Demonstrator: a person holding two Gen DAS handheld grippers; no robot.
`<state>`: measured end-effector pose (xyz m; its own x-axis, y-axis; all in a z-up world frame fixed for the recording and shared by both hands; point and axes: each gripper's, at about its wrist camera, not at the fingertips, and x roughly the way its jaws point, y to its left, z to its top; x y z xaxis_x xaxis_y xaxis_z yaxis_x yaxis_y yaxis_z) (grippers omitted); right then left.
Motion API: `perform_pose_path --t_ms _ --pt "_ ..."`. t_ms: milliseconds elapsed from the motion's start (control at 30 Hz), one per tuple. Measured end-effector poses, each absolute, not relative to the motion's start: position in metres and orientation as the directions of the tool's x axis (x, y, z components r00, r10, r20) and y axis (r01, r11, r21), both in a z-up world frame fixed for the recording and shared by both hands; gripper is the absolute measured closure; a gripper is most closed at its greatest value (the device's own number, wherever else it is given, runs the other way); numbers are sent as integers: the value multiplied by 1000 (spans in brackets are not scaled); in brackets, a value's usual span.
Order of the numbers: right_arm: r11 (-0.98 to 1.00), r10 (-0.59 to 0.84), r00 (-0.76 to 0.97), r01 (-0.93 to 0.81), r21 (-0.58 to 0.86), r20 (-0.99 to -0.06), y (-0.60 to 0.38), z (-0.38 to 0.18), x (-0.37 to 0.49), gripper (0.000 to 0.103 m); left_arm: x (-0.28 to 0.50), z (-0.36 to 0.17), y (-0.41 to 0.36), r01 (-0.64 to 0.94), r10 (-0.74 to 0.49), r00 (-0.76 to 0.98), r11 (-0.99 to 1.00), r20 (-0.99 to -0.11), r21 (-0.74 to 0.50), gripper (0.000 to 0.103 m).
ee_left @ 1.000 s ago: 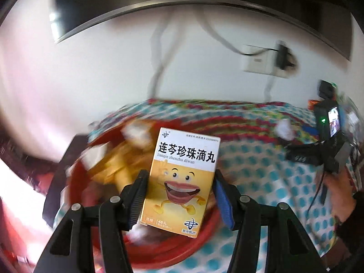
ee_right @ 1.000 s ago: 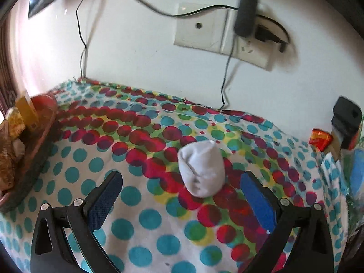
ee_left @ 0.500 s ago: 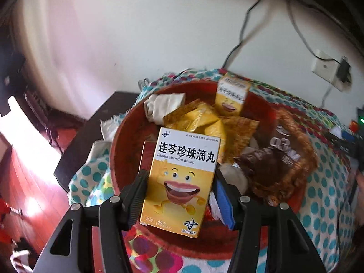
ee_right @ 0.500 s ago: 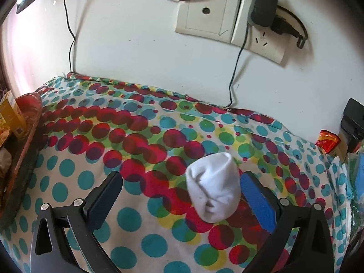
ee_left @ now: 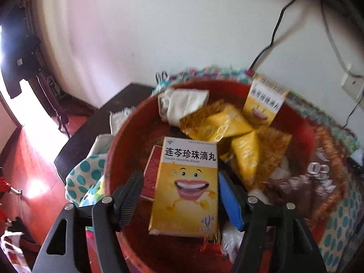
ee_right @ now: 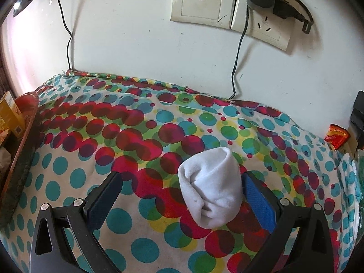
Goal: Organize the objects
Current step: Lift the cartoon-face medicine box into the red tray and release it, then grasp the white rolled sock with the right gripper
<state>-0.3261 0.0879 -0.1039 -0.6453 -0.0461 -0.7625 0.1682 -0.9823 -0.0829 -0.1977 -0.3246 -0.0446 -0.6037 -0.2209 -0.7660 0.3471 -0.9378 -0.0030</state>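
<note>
My left tongs were opening, their pads already clear of the yellow box that stood between them over the near part of the red basket. Behind it in the basket lay yellow packets, a cream cloth near the far rim and a second yellow box leaning at the far right rim. My right tongs hung wide open over the spotted tablecloth, with a rolled white sock between the pads, just beside the right one and well apart from the left. The basket's rim showed at the cloth's left edge.
</note>
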Motion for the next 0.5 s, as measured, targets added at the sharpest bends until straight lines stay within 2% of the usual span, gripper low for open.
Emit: perform_pose_path --t_ms 100,200,267,300,333,367,433,500 --pt "-983 -74 -651 175 -54 -755 91 -105 -326 1 -166 -27 -319 333 -212 -667 -942 -714 -32 34" --pt "-985 -91 -655 170 -29 -750 96 -104 -325 11 -117 -8 -306 287 -166 -749 -954 -642 -89 33" --pt "-986 -89 -658 164 -27 -748 100 -104 -325 24 -82 -6 -290 266 -152 -773 -959 -617 -97 29" --pt "-987 -92 -662 158 -18 -743 103 -105 -325 35 -72 -7 -284 260 -149 -774 -961 -615 -95 27" --pt "-988 -101 -661 153 -1 -743 107 -105 -326 53 -59 -10 -275 255 -144 -775 -962 -615 -97 27" --pt "-989 -115 -660 146 23 -742 112 -106 -326 60 -48 -16 -268 253 -136 -774 -962 -618 -106 27" --pt "-987 -143 -654 147 61 -743 119 -107 -328 59 -27 -27 -255 242 -93 -773 -958 -627 -156 27" --pt "-986 -134 -654 165 32 -745 116 -107 -327 60 -14 -35 -240 216 -50 -781 -957 -623 -194 27"
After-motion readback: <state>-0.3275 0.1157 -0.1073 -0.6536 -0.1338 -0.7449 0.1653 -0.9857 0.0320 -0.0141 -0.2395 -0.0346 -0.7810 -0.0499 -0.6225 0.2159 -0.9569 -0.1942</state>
